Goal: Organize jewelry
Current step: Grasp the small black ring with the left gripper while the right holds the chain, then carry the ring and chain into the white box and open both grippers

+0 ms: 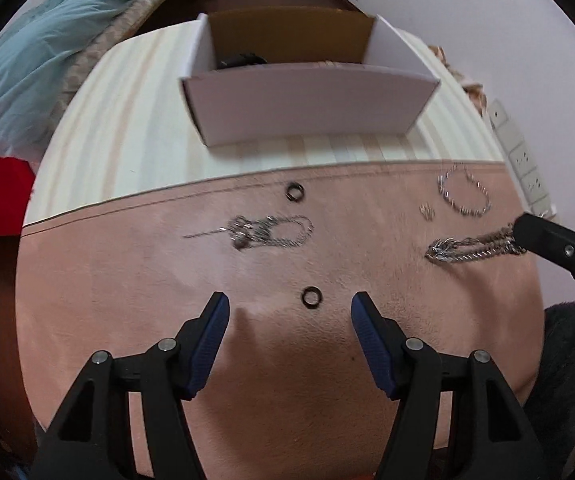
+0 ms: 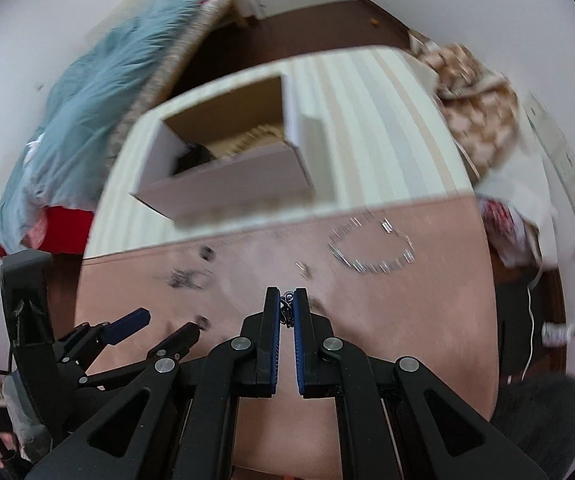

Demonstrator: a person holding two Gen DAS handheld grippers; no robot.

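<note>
Left gripper (image 1: pixel 290 307): blue-padded jaws apart, nothing clamped; small dark metal ring (image 1: pixel 311 297) lies flat on pink suede-like mat (image 1: pixel 127 300) between fingertips, touching neither. Right gripper (image 2: pixel 286 296): jaws together, clamped on chunky silver chain (image 1: pixel 467 249), which trails from its tips across mat. Farther out: second dark ring (image 1: pixel 295 191) near mat's far edge, thin tangled silver necklace (image 1: pixel 265 233) beside it, silver link bracelet (image 1: pixel 465 196) in loop, tiny silver piece (image 1: pixel 427 212) just left of it. Beyond mat, open white cardboard box (image 1: pixel 307 108) on striped tabletop (image 1: pixel 119 140), dark item inside.

Scattered silver chains (image 1: pixel 271 232), dark rings (image 1: pixel 312 297)
</note>
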